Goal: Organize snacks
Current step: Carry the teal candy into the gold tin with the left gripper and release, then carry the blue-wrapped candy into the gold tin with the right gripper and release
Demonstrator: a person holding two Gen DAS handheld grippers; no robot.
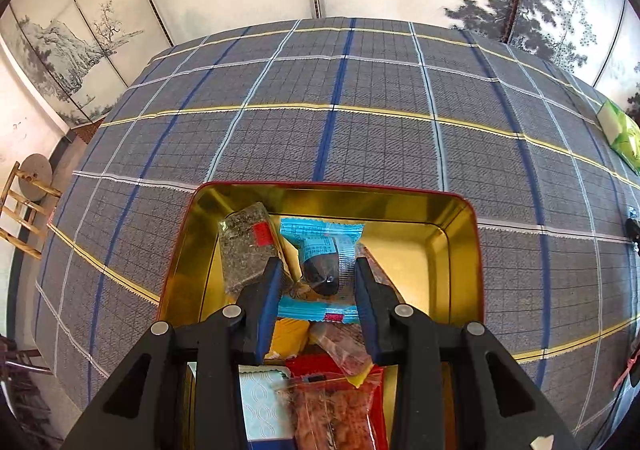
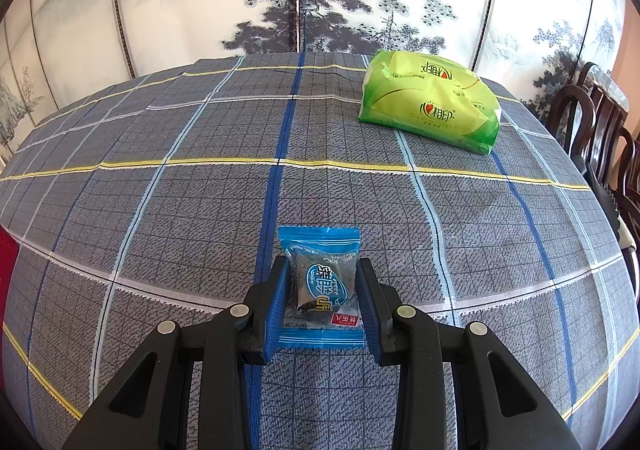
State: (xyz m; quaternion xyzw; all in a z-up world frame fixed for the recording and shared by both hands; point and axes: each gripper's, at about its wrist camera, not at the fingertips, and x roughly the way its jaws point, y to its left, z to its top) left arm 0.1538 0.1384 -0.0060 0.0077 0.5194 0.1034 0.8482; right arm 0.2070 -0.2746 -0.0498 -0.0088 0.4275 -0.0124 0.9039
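Observation:
A tin with a red rim and a gold inside sits on the plaid tablecloth and holds several wrapped snacks. My left gripper hangs over it, shut on a light blue packet with a dark sweet inside. Beside that packet lies a speckled dark bar. Under the fingers lie a yellow packet, a clear brownish packet and a red packet. In the right wrist view, my right gripper is shut on a second blue packet, low over the cloth.
A green tissue pack lies at the table's far right, also seen in the left wrist view. Dark wooden chairs stand past the right edge. A bamboo stool stands off the left side. A painted folding screen backs the table.

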